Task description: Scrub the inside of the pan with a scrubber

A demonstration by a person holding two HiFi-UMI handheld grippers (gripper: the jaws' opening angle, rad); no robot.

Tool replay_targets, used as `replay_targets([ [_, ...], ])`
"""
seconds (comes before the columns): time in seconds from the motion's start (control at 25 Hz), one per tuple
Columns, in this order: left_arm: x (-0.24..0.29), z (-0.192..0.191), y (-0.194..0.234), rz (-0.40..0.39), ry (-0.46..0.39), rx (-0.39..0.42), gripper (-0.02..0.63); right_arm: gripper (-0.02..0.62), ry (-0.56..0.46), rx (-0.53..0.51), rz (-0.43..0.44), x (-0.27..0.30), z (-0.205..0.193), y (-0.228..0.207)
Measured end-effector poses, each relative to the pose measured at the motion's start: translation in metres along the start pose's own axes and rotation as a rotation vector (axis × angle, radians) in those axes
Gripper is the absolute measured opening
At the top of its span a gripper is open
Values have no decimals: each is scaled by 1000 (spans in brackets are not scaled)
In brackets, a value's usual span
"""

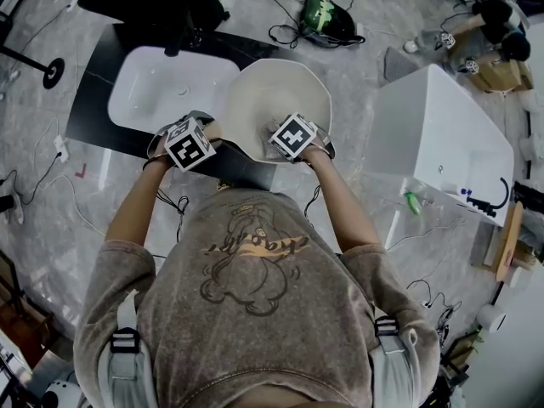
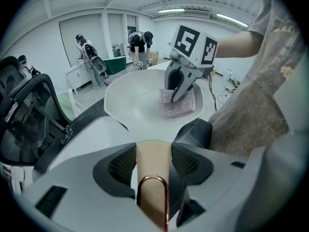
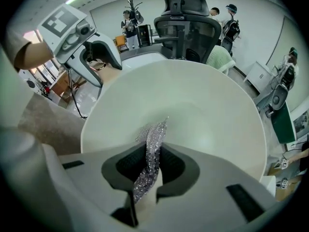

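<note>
left gripper point(image 3: 102, 67): jaws clamped on handle point(image 2: 152, 166) at near left of pan point(image 3: 207, 110) | right gripper point(image 2: 177, 93): jaws pinched shut on scrubber point(image 3: 153, 139) | scrubber: against pan's inside

Worn: grey-brown short-sleeved T-shirt point(image 1: 255, 347), cartoon print point(image 1: 251, 262), possibly a bear. Pale shoulder straps point(image 1: 126, 308), black buckles point(image 1: 125, 341). Tools: left hand-held gripper point(image 2: 153, 153) and right hand-held gripper point(image 3: 152, 161), white shells, dark pads point(image 3: 127, 166), black-and-white marker cubes point(image 1: 189, 143).

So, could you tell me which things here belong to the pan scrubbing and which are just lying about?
In use: pan, held at its handle by the left claw; scrubber, pinched in the right claw, inside the pan.
Lying about: basin, chair, white tub.
</note>
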State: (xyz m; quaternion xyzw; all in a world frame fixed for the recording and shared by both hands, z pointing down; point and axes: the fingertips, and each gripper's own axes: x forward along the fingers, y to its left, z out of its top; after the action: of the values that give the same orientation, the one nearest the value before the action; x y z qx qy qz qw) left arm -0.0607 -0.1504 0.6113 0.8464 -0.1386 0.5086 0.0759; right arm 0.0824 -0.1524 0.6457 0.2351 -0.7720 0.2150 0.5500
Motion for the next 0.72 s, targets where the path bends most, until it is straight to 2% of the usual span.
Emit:
replay_targets([
  [0.32, -1, 0, 0, -3, -7, -2, 242, 83, -107, 15, 66, 9, 45, 19],
  [0.48, -1, 0, 0, -8, -4, -1, 242, 83, -154, 6, 66, 9, 64, 16],
  [0.72, 0, 0, 1, -20, 0, 4, 242, 83, -162, -28, 40, 14, 77, 6],
])
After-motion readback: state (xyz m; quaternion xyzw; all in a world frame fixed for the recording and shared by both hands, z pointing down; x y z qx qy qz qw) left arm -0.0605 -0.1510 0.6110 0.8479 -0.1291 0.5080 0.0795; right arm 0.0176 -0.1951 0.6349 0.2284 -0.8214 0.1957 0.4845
